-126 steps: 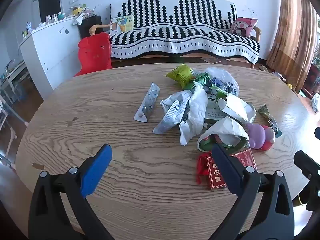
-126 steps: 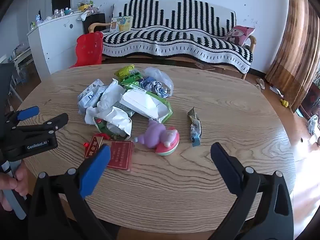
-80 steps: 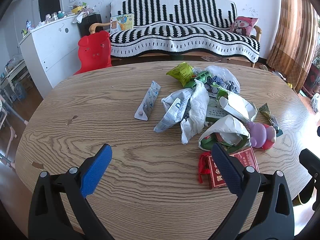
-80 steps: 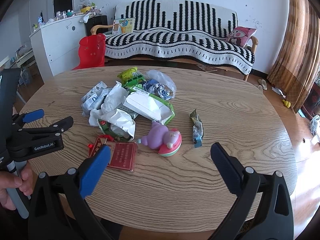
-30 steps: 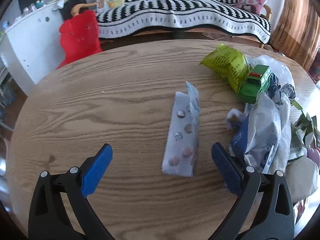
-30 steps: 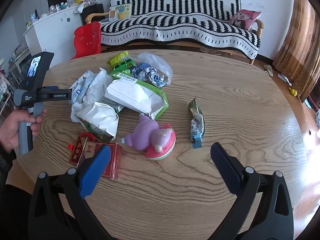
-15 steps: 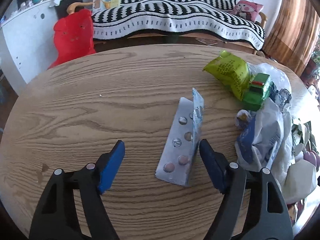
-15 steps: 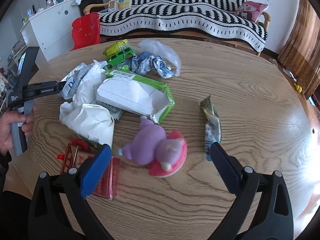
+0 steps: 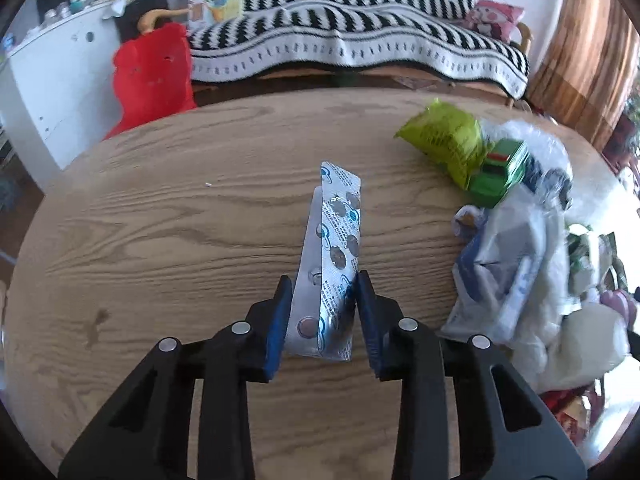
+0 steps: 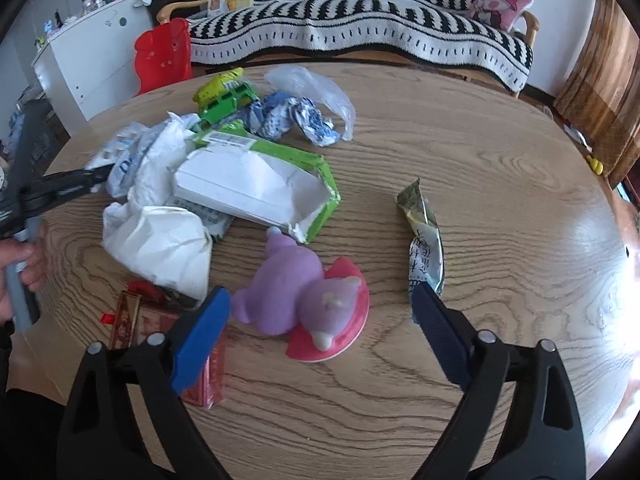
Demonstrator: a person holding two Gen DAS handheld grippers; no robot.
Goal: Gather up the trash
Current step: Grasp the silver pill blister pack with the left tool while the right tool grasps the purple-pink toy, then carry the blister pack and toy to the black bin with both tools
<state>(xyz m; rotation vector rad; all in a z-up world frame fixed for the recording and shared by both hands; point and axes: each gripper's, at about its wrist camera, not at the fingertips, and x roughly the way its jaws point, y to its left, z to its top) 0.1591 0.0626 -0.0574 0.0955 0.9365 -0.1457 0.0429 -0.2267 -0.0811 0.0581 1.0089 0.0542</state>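
Round wooden tabletop (image 9: 160,240), its near edge cut off behind the tongs in both views. Trash heap (image 10: 224,184) of white bags, a torn green box and wrappers sits mid-table; in the left view it runs blurred off the right edge. Purple toy (image 10: 304,296) lies between the wide-open right tongs (image 10: 320,312), untouched (jaws just closing slightly). Snack wrapper (image 10: 424,236) is partly hidden by the right pad. Left tongs (image 9: 322,312) have just been closing on the pill sheet (image 9: 332,264); both pads press its near end, far end resting on the wood. Print unreadable.
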